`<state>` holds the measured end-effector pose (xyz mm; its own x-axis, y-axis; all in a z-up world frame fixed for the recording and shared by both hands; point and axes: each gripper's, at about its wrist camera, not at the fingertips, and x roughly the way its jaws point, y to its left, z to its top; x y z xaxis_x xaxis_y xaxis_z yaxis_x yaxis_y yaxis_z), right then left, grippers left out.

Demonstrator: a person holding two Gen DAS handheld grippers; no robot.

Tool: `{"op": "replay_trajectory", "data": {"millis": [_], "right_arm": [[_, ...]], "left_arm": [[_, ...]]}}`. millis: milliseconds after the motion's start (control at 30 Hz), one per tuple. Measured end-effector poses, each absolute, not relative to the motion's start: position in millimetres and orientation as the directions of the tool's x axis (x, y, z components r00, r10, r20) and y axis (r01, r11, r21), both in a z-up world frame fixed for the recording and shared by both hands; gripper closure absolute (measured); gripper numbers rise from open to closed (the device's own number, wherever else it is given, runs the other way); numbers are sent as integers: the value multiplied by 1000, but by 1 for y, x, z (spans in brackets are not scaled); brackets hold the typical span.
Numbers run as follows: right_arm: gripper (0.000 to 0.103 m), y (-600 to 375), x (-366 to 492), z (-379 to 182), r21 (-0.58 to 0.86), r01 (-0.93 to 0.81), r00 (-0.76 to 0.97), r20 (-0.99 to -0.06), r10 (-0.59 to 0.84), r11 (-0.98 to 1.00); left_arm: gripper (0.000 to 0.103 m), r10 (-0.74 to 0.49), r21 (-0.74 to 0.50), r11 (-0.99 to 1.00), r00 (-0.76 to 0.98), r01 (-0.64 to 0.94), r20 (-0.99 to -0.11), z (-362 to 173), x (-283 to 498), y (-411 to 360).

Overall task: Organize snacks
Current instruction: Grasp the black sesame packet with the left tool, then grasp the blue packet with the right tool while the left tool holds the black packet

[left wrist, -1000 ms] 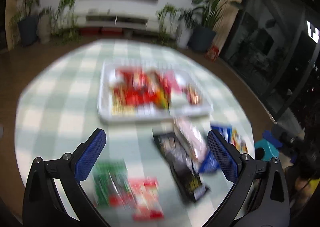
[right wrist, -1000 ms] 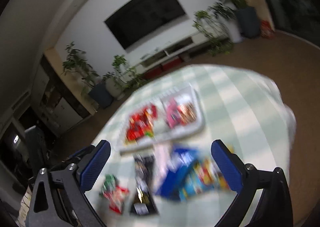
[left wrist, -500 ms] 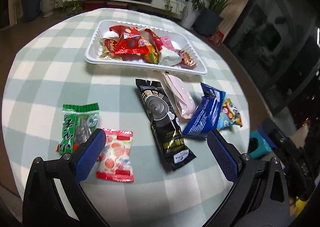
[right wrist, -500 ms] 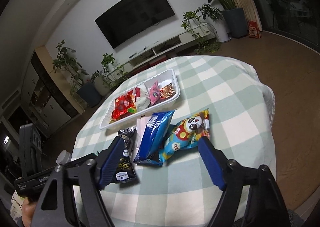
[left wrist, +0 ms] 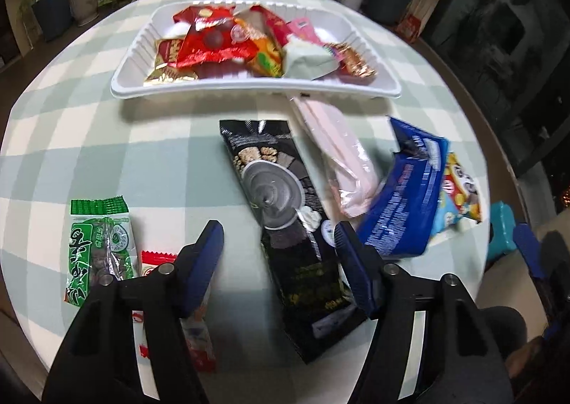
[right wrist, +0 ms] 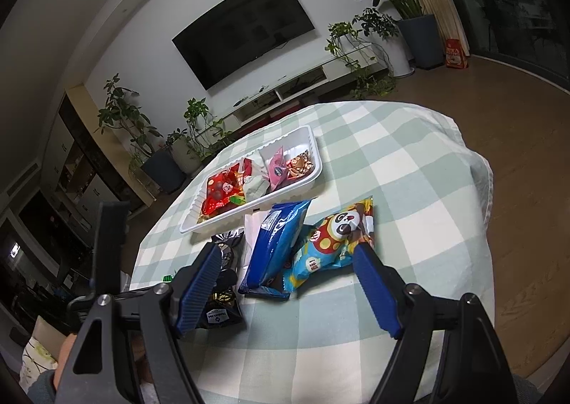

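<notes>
Your left gripper (left wrist: pixel 279 243) is over the black snack pack (left wrist: pixel 285 222) — fingers closing.

The black pack lies flat on the checked surface (left wrist: pixel 89 140), its lower half between your left fingers, pads not yet on it. Your right gripper (right wrist: pixel 285 263) holds about half-wide around the blue packet (right wrist: pixel 274 247) and the panda bag (right wrist: pixel 331 240), gripping neither. A pink packet (left wrist: pixel 342 158) lies between black and blue — its top end touches the white tray (left wrist: pixel 135 83), already heaped with red wrappers. The green packet (left wrist: pixel 101 243) and red-and-white packet (left wrist: pixel 160 258) sit at near left, beside your left finger.
</notes>
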<state>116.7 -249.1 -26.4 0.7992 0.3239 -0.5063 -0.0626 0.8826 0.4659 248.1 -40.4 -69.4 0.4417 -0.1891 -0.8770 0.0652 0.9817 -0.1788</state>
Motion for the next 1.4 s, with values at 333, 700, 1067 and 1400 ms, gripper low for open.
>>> {"op": "replay_trajectory", "data": {"millis": [333, 700, 1067, 1400], "right_arm": [[24, -247, 116, -27, 456, -82, 794, -507, 334, 886], [24, -236, 115, -28, 406, -103, 787, -524, 324, 908], [31, -213, 141, -42, 454, -121, 661, -627, 413, 883], [37, -184, 185, -48, 430, -49, 588, -717, 374, 902]], "left_arm": [[59, -110, -71, 992, 444, 103, -889, -76, 271, -53], [80, -155, -94, 984, 460, 151, -874, -71, 259, -38], [80, -388, -349, 921, 479, 173, -787, -67, 214, -1], [80, -509, -469, 856, 509, 216, -695, -66, 192, 21]]}}
